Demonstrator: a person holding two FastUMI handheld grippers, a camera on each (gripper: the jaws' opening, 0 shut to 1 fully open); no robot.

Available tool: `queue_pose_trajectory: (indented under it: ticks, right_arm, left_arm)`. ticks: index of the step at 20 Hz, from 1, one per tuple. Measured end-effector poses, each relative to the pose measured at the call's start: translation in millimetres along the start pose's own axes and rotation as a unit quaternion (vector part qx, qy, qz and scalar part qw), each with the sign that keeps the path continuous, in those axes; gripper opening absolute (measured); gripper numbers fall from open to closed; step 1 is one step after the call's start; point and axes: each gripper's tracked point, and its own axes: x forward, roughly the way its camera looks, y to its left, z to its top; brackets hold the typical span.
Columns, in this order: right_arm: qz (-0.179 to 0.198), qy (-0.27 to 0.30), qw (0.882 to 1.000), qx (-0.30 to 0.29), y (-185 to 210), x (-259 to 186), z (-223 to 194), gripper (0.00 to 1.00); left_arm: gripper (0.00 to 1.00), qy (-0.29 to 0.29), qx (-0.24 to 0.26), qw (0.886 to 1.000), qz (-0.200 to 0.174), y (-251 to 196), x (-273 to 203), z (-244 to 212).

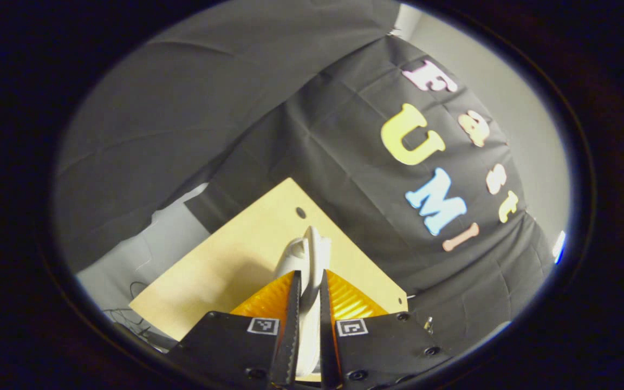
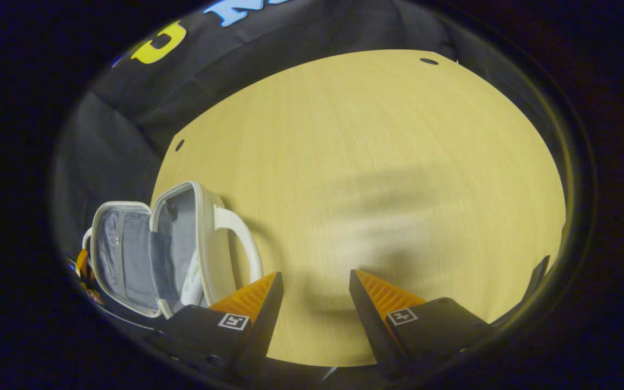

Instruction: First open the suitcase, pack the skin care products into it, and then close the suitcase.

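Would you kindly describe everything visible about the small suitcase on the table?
The suitcase is a small white hard-looking case with a curved white handle and grey fabric lining. It stands partly open on the wooden table near its left edge, the two halves spread like a book. A pale product sits inside. In the left gripper view, the left gripper pinches a white part, apparently its other handle.

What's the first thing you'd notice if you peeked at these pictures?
Probably the little white suitcase standing open at the left edge of the wooden table, with something pale tucked inside. Next, the left tongs pinching a white handle. The right tongs hang open over bare table.
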Motion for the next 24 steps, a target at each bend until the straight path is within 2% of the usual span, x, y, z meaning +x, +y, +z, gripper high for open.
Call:
queue_pose_trajectory:
  ticks: [6,9,10,11,18,24]
  right_arm:
    - [0.008,-0.003,1.000,0.017,-16.3,-0.4,5.5,0.76]
    - [0.015,-0.005,1.000,0.021,-24.1,-1.0,9.3,0.76]
    - [0.016,-0.007,1.000,0.023,-26.1,-2.0,9.7,0.76]
    - [0.018,-0.009,0.999,0.027,-30.2,-3.4,11.1,0.76]
    - [0.018,-0.026,0.997,0.074,-76.1,-18.7,20.3,0.76]
    - [0.019,-0.049,0.993,0.107,-118.6,-42.0,27.3,0.76]
  left_arm:
    - [0.26,0.030,0.060,0.994,-0.085,-133.1,24.6,-49.9]
    - [0.26,0.055,0.064,0.989,-0.118,-181.2,47.4,-88.7]
    - [0.29,0.063,0.062,0.988,-0.128,-194.8,54.7,-100.2]
    - [0.26,0.072,0.061,0.987,-0.133,-205.9,61.7,-113.6]
    - [0.26,0.138,0.083,0.978,-0.130,-262.5,112.5,-213.2]
    - [0.26,0.210,0.128,0.965,-0.085,-270.6,150.3,-323.9]
